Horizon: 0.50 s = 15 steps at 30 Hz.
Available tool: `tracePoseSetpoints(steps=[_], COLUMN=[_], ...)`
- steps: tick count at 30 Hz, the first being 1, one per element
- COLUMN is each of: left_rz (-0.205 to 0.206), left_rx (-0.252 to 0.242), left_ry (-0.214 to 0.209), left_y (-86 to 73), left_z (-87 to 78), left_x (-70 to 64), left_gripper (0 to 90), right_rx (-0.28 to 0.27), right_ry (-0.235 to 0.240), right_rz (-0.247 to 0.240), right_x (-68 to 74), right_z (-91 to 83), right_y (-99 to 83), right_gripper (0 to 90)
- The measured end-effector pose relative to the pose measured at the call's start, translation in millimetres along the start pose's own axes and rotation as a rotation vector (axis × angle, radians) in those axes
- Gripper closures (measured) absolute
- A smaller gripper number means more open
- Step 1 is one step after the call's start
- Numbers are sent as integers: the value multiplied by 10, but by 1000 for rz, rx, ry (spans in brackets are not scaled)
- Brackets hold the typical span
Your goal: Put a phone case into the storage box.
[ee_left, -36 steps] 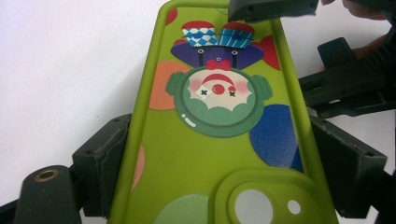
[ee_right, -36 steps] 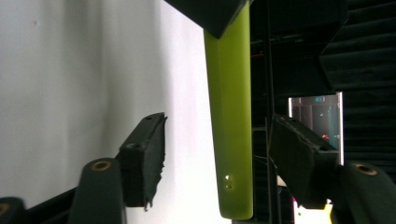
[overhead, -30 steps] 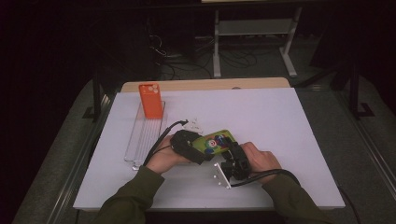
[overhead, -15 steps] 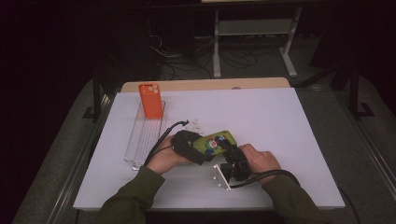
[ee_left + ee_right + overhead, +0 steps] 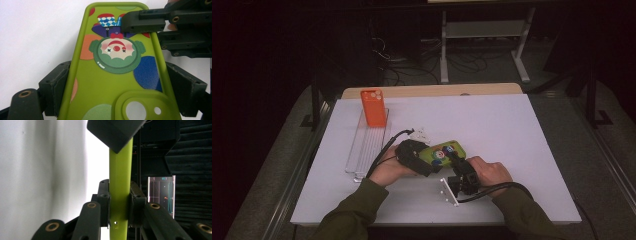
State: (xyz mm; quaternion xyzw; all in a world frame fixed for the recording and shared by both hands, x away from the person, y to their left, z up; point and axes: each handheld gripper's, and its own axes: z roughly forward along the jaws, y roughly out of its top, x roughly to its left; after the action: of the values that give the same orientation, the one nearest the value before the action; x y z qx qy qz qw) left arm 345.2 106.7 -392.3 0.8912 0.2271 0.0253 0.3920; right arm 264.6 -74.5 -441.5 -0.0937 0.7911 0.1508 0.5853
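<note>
**Green phone case held between two grippers**

The lime-green silicone phone case with a clown picture (image 5: 443, 151) is near the middle of the white table (image 5: 512, 130), gripped from both ends. The left gripper (image 5: 117, 82) clamps its long sides; the right gripper (image 5: 119, 202) pinches its thin edge (seen edge-on there). An orange phone case (image 5: 373, 107) stands well apart in a clear plastic rack (image 5: 362, 150). Small white pieces (image 5: 419, 134) lie just behind.

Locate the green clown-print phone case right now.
In the high view the green clown-print phone case is near the white table's middle, gripped between the left gripper and right gripper.
</note>
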Motion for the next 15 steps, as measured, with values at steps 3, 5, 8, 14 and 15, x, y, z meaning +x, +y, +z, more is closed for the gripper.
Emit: tracePoseSetpoints(steps=[3, 5, 8, 14, 15], left_rz=[3, 15, -5, -17, -12], left_rx=[3, 12, -4, -30, -31], left_ry=[1, 2, -4, 7, 3], left_y=[0, 0, -4, -10, -8], left_z=[1, -1, 11, 6, -4], left_x=[2, 10, 11, 14, 24], left_gripper=[151, 150, 146, 115, 100], right_rx=[1, 5, 9, 20, 23], right_ry=[-9, -17, -22, -16, -5], right_rz=[-9, -13, -20, -14, -12], right_x=[15, 19, 25, -1, -2], right_z=[2, 5, 6, -1, -1], right_y=[5, 10, 12, 3, 2], right_gripper=[755, 758, 761, 763, 763])
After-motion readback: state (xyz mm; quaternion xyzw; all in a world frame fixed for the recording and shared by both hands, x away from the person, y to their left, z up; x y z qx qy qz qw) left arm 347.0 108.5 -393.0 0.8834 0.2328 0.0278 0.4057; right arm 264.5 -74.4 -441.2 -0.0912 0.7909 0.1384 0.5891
